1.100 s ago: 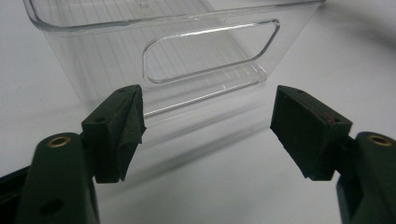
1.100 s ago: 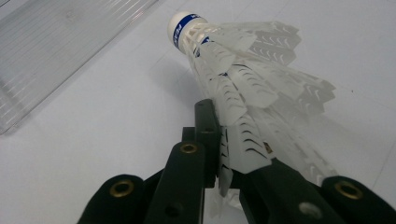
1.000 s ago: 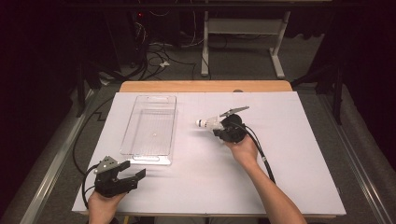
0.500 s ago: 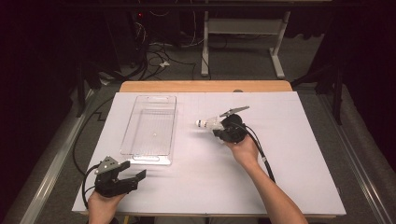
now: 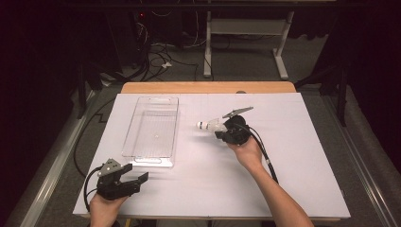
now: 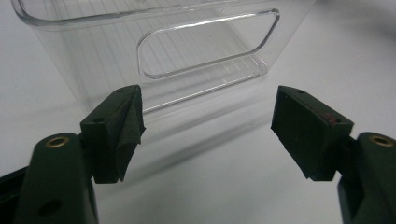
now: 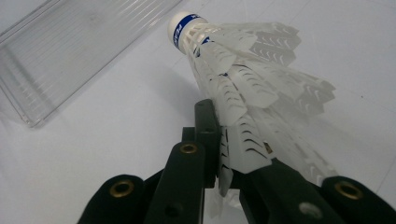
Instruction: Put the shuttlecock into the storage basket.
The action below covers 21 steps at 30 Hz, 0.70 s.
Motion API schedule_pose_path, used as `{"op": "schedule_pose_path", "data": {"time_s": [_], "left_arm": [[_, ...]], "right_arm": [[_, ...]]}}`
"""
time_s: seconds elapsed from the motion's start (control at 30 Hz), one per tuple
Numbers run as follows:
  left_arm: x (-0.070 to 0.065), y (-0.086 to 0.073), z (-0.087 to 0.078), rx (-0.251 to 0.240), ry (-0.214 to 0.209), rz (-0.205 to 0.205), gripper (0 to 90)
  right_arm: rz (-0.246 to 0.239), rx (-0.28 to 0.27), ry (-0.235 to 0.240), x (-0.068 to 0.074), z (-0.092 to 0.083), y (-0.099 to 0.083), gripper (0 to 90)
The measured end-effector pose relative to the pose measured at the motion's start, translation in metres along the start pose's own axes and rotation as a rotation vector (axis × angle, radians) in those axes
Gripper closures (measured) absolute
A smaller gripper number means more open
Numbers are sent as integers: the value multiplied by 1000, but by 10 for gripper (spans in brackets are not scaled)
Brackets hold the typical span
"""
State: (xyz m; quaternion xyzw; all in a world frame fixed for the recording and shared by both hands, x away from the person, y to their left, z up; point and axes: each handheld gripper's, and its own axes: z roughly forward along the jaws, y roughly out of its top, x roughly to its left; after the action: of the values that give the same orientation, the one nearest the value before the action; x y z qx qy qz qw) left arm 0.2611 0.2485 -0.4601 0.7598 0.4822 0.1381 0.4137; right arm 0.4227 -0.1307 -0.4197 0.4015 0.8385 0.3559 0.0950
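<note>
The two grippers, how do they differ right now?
The left gripper has its jaws wide apart with nothing between them; the right gripper is shut on a shuttlecock. The left sits near the table's front edge, facing the clear bin; the right sits mid-table beside it. Both are hand-held with black jaws.

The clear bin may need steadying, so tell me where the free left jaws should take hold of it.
Grip the near end wall of the clear bin at its cut-out handle, coming from the person's side. The left gripper already faces that wall with jaws open, and the slot leaves a thin top bar one jaw could probably slip under.
</note>
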Motion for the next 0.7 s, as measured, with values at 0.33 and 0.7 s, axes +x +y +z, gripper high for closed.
{"op": "schedule_pose_path", "data": {"time_s": [0.33,0.7], "left_arm": [[0,0,0,-1,0,0,263],[0,0,1,1,-3,-1,264]], "right_arm": [[-12,-8,15,3,-3,4,891],[-30,-18,52,14,-7,12,891]]}}
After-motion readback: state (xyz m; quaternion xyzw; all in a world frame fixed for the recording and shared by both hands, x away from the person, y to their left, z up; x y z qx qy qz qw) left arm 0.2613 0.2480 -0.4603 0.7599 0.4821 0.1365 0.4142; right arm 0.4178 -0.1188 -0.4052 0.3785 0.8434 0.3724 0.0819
